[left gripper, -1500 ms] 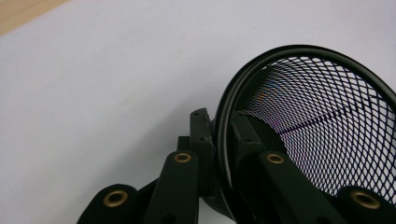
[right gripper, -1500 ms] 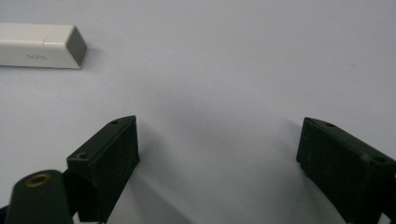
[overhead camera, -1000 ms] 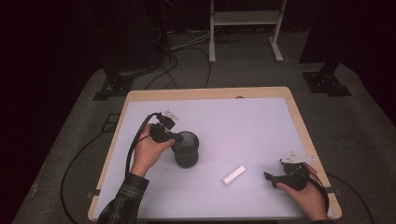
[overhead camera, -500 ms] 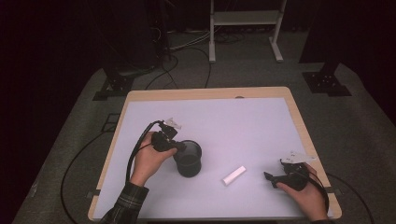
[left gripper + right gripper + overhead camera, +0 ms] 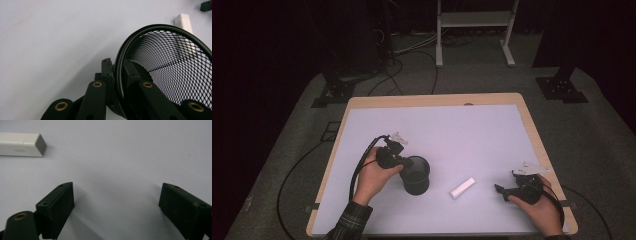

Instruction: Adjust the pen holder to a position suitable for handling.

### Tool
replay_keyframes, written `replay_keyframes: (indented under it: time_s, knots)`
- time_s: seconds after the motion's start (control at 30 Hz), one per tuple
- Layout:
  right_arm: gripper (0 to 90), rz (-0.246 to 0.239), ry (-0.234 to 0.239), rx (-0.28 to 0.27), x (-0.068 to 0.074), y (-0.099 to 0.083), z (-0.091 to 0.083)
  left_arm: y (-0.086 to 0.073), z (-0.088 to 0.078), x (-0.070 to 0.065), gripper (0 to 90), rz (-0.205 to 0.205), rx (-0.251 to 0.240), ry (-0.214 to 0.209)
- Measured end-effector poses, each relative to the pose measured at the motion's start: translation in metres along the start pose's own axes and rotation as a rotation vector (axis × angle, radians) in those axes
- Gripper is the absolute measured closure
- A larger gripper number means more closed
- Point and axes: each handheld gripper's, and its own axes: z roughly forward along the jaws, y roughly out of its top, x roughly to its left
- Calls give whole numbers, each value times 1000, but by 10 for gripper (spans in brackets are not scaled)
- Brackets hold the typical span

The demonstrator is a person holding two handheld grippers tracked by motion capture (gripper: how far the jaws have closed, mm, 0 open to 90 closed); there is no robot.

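High view: your left gripper [image 5: 404, 162] pinches the rim of the mesh cup [image 5: 416, 175], 1 jaw inside and 1 outside, as the left gripper view confirms [image 5: 120, 72]. Over the last second you have carried the cup from nearer the table's [image 5: 462, 120] middle toward 6 o'clock, closer to you, and it now tips at an angle. The white stick [image 5: 462, 188] lies at the cup's 3 o'clock, apart from it. Your right gripper [image 5: 502, 190] rests at the stick's 3 o'clock, jaws spread and empty. I judge the cup is being brought nearer for loading the stick.
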Motion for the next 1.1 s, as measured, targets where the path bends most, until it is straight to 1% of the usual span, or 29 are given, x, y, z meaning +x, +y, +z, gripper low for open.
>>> replay_keyframes:
  time_s: [0.07,0.13,0.17,0.2,0.27,0.3,0.33,0.4,0.53,0.63,0.8,0.9,0.93,1.1]
  knots:
    - [119,0,0,0,0,0,0,-1,0,1,761,-8,-8,-1]
    - [119,-1,0,0,0,0,0,-2,-2,1,706,1,-13,13]
    - [119,0,0,0,0,0,0,-2,-4,1,633,1,-21,5]
    - [119,0,0,0,0,0,0,-2,-4,1,598,1,-21,5]
    - [119,0,0,0,0,0,0,-3,-10,-1,506,-4,-44,8]
    - [119,0,0,0,0,0,0,-3,-10,-1,464,-4,-44,8]
    - [119,1,0,0,0,0,0,-4,-11,-1,464,-10,-51,6]
    - [119,2,1,0,0,0,0,-5,-15,-1,370,-11,-66,0]
    - [119,1,1,0,0,0,0,-9,-22,-2,244,-5,-95,7]
    - [119,0,0,0,0,0,0,-11,-27,-2,190,-9,-109,14]
    - [119,0,0,0,0,0,0,-14,-38,-4,151,-3,-131,31]
    - [119,0,0,0,0,0,0,-20,-42,-4,126,-5,-130,37]
    - [119,0,0,0,0,0,0,-23,-43,-4,116,-11,-131,37]
    - [119,0,0,0,0,0,0,-36,-48,-2,105,-13,-135,52]
